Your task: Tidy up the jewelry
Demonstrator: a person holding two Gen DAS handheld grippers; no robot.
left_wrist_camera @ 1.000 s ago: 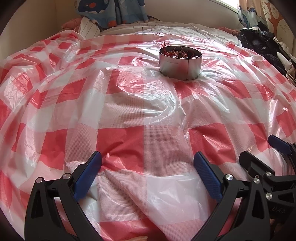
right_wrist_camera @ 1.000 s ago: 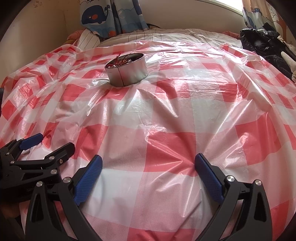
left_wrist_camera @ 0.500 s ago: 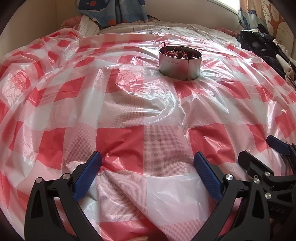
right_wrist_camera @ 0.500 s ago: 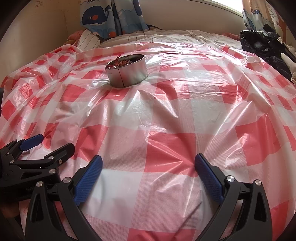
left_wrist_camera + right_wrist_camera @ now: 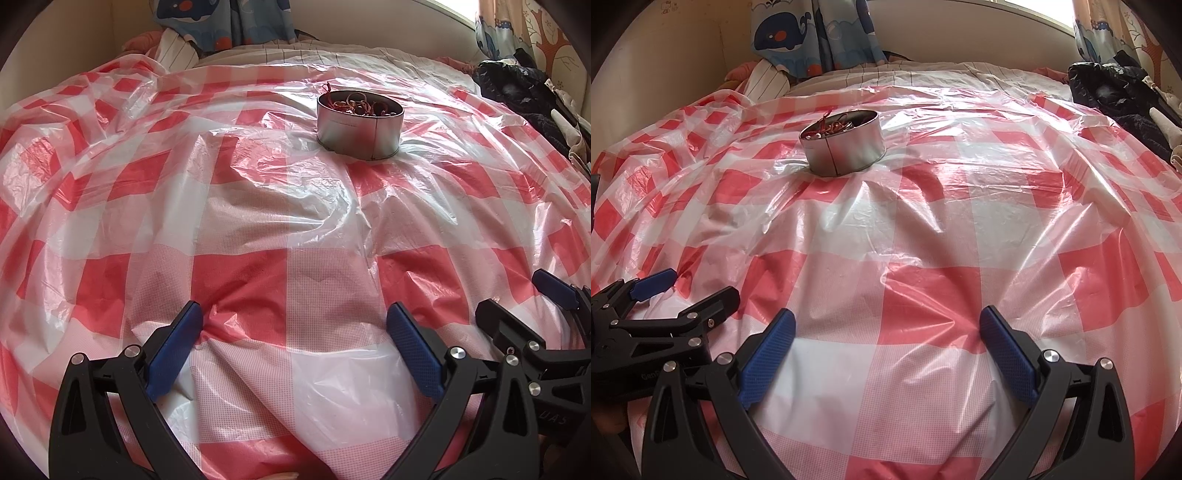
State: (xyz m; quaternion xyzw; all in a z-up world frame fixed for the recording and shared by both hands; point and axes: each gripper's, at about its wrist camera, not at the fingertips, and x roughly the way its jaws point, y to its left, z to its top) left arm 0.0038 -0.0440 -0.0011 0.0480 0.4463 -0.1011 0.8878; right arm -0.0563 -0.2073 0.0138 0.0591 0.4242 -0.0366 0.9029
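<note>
1. Left wrist view: the left gripper (image 5: 293, 345) hangs low over the red-and-white checked plastic sheet (image 5: 240, 229), its blue-padded fingers spread wide with nothing between them. The round metal tin (image 5: 359, 127), the landmark here, sits well ahead of it and slightly to the right, pressing a dimple into the sheet. A tangle of reddish and gold jewelry (image 5: 356, 103) lies inside the tin, with one strand poking above the rim. The right gripper (image 5: 517, 306) shows at the lower right edge, well short of the tin, also spread and empty.

2. Right wrist view: the right gripper sits near the bottom of the frame, jaws apart, with the tin (image 5: 846, 146) far ahead and to the left. The left gripper (image 5: 690, 286) is at the lower left, also well short of the tin.

3. Risks, as I judge them: the tin rests on slick plastic over soft bedding, so a sideways push could tip or slide it. The pieces look tangled, so lifting one may drag out others. A low finger could snag the loose sheet and pull the tin along.
</note>
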